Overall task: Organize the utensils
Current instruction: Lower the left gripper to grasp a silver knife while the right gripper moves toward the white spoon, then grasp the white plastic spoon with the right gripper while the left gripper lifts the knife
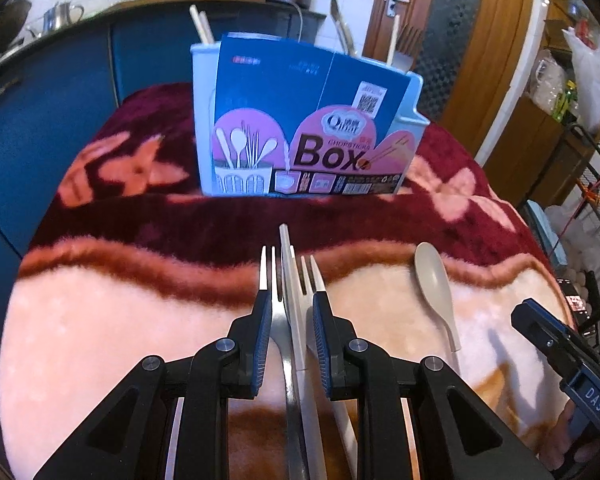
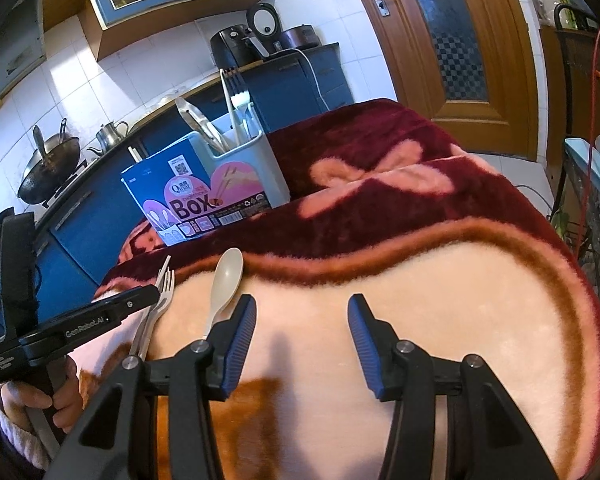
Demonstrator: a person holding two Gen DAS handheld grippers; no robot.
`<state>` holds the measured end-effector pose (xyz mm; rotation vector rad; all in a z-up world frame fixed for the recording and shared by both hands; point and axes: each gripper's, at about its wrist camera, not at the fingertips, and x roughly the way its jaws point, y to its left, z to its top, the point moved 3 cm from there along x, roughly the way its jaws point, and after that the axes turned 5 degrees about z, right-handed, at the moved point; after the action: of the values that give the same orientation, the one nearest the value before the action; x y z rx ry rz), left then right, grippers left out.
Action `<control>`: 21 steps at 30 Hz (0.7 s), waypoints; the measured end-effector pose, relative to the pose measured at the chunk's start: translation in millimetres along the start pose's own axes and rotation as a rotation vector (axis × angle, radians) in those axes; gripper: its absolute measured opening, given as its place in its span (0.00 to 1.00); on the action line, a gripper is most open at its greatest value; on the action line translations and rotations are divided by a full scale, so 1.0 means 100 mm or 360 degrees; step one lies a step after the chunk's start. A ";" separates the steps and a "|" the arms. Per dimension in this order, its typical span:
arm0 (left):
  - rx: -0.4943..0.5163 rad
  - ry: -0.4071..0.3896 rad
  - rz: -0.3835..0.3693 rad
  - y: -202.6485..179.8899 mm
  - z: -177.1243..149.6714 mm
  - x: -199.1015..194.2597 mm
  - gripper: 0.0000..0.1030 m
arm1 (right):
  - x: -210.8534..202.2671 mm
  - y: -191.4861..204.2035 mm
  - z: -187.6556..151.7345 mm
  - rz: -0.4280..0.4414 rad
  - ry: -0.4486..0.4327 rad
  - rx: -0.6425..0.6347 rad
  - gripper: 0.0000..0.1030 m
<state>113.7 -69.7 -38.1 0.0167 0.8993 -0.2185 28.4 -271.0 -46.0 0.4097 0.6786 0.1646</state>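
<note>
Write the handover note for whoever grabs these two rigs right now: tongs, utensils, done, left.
Left tongs: open, straddling the metal fork and white fork that lie side by side on the blanket; nothing gripped yet.
Right tongs: open, empty, over bare blanket to the right of the beige spoon.
Utensil box: upright at the far side of the blanket, already holding several utensils, including a fork and a pair of kitchen tongs.
Done: those utensils are in the box.
Left: both forks and the spoon lie loose on the blanket; likely close on a fork next and carry it to the box.
</note>
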 end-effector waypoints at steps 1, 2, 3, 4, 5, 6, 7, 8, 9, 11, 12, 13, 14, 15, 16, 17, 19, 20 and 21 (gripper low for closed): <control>-0.0016 0.0014 -0.0009 0.01 0.00 0.01 0.16 | 0.00 0.00 0.00 0.0002 0.0003 0.0000 0.50; -0.0028 0.0016 -0.0017 0.03 0.00 0.02 0.12 | 0.00 0.00 0.00 0.0002 0.0004 -0.0001 0.50; -0.0034 0.0016 -0.0025 0.04 0.00 0.02 0.11 | 0.00 0.01 0.00 0.0001 0.0005 -0.0003 0.50; -0.0040 0.0015 -0.0038 0.04 0.01 0.02 0.09 | 0.01 0.01 0.00 0.0002 0.0007 -0.0006 0.50; -0.0044 0.0013 -0.0053 0.04 0.00 0.01 0.07 | 0.01 0.01 -0.01 0.0001 0.0009 -0.0009 0.50; -0.0049 0.0008 -0.0059 0.05 0.00 -0.01 0.07 | 0.01 0.02 -0.01 0.0001 0.0012 -0.0013 0.50; -0.0057 -0.0002 -0.0063 0.05 0.00 -0.02 0.07 | 0.01 0.03 -0.01 -0.0001 0.0014 -0.0017 0.50; -0.0071 -0.0016 -0.0075 0.07 0.01 -0.05 0.06 | 0.01 0.03 -0.01 -0.0001 0.0015 -0.0020 0.50; -0.0085 -0.0024 -0.0085 0.09 0.01 -0.06 0.05 | 0.01 0.04 -0.01 -0.0002 0.0017 -0.0023 0.50; -0.0116 -0.0044 -0.0110 0.14 0.01 -0.10 0.05 | 0.02 0.06 -0.02 -0.0004 0.0022 -0.0031 0.50; -0.0127 -0.0052 -0.0112 0.17 0.01 -0.12 0.05 | 0.02 0.07 -0.02 -0.0005 0.0024 -0.0036 0.50; -0.0147 -0.0065 -0.0114 0.21 0.01 -0.15 0.05 | 0.02 0.09 -0.02 -0.0006 0.0030 -0.0045 0.50; -0.0160 -0.0073 -0.0115 0.24 0.01 -0.17 0.05 | 0.03 0.11 -0.02 -0.0006 0.0033 -0.0049 0.50; -0.0176 -0.0080 -0.0115 0.28 0.01 -0.19 0.05 | 0.03 0.13 -0.02 -0.0001 0.0039 -0.0055 0.50; -0.0183 -0.0083 -0.0115 0.30 0.00 -0.19 0.05 | 0.04 0.16 -0.01 0.0004 0.0046 -0.0062 0.50; -0.0193 -0.0087 -0.0113 0.34 0.00 -0.21 0.05 | 0.05 0.18 -0.01 0.0007 0.0051 -0.0070 0.50; -0.0213 -0.0091 -0.0113 0.41 -0.02 -0.22 0.05 | 0.06 0.24 0.00 0.0017 0.0068 -0.0096 0.50; -0.0231 -0.0097 -0.0114 0.45 -0.03 -0.24 0.05 | 0.07 0.27 0.00 0.0024 0.0077 -0.0105 0.50; -0.0254 -0.0104 -0.0116 0.49 -0.04 -0.25 0.05 | 0.08 0.29 0.01 0.0032 0.0089 -0.0111 0.50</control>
<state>105.3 -16.4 -25.1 -0.1707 0.8506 -0.2137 34.7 -242.8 -38.1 0.3460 0.7221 0.2192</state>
